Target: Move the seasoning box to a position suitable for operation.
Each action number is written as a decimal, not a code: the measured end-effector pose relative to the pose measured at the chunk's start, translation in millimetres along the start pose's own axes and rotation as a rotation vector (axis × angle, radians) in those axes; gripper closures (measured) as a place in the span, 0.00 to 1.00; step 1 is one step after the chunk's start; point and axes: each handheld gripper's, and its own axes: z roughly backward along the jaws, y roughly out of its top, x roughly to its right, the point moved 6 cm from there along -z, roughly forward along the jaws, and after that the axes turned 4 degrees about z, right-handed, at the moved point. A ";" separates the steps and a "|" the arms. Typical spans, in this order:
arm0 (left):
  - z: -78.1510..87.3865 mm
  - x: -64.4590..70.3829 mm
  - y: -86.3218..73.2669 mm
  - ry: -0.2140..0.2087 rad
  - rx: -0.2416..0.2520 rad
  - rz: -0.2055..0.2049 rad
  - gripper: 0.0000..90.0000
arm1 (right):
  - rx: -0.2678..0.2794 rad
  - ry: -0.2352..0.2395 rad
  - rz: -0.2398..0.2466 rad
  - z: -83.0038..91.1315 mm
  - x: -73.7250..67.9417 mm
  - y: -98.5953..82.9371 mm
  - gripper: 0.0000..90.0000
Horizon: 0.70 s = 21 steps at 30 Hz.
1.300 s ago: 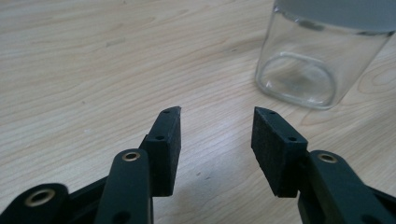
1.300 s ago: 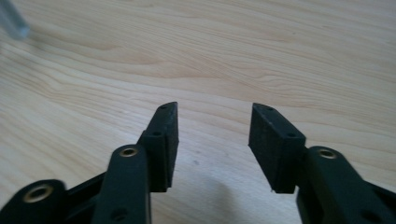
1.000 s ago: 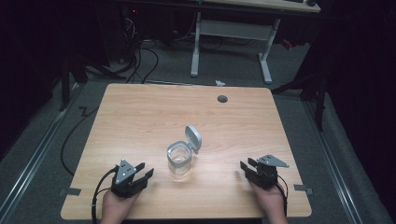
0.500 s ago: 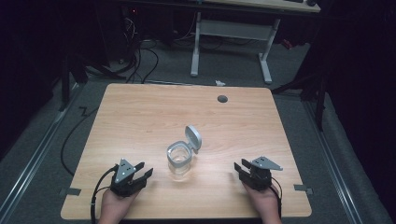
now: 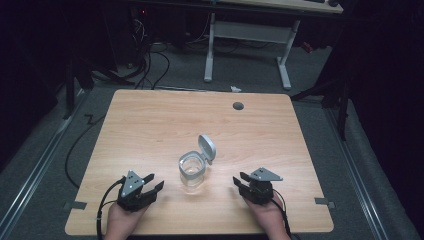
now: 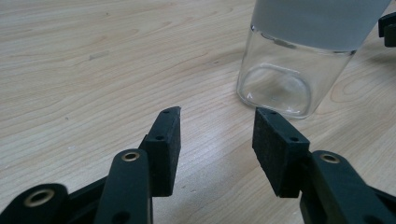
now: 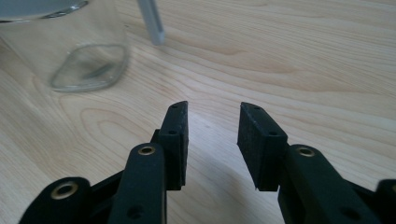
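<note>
Jar [image 5: 192,171] stands near the counter's [image 5: 150,125] front edge, lid [image 5: 207,148] flipped up, between both grippers: left [image 5: 154,182] and right [image 5: 238,181], fingers apart and empty, likely poised to steady and close it.

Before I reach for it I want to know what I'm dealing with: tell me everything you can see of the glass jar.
The glass jar is clear, squarish with rounded corners, and looks empty. It stands upright on the wooden table, toward the near edge, between the two grippers and touched by neither. A grey band rings its mouth, and its grey hinged lid is flipped open, standing up at the far right of the rim.
</note>
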 end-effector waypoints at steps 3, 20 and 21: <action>-1.0 -0.3 -1.2 0.001 -0.004 0.000 0.56 | -0.003 0.029 0.020 -8.7 -13.1 8.6 0.74; -1.3 -1.8 -2.9 0.003 -0.010 0.011 0.56 | -0.005 0.130 0.069 -52.6 -44.6 43.8 1.00; -1.3 -1.8 -2.9 0.003 -0.009 0.012 0.56 | -0.004 0.132 0.069 -54.1 -44.6 45.6 1.00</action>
